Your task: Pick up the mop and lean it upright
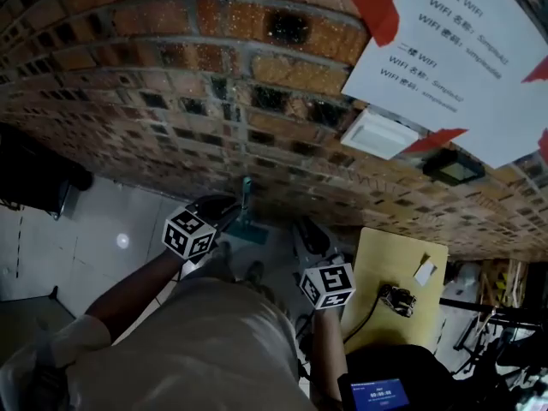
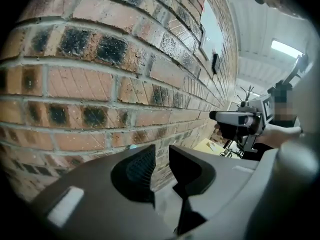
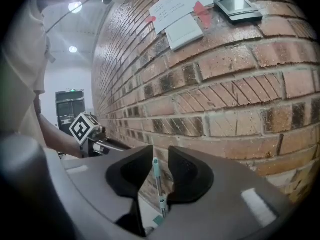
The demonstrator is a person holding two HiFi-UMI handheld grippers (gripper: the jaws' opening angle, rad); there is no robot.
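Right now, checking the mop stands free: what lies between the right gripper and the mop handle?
Nothing: the right gripper view shows the mop handle beyond the right gripper's open jaws, against the brick wall.

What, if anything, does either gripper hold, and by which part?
Nothing is held. The left gripper and right gripper both have empty, parted jaws; the mop stands against the brick wall beyond them.

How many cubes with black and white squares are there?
2. The left cube is near the mop. The right cube is beside the yellow table. None seems hidden.
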